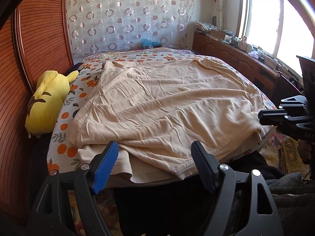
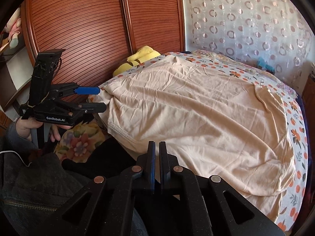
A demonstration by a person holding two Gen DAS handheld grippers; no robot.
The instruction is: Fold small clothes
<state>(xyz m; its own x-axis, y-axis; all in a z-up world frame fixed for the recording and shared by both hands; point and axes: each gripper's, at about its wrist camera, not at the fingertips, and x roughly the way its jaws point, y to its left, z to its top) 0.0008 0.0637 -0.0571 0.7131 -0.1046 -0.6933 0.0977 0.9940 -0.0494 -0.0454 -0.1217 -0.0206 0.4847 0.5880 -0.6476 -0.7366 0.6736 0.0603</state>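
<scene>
On the bed, that cream shirt [image 1: 167, 106] looks light and floppy, so I'd pinch the near hem; left gripper [image 1: 155, 157] wide and empty, right gripper [image 2: 157, 157] nearly closed on nothing.

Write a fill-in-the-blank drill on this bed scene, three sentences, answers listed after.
1. The cream garment lies spread on a sheet printed with ____ fruit.
2. The plush toy beside the wooden slatted doors is ____ in colour.
3. The left gripper has its fingers apart, while the right gripper has its fingers nearly ____.

Answers: orange; yellow; together
</scene>
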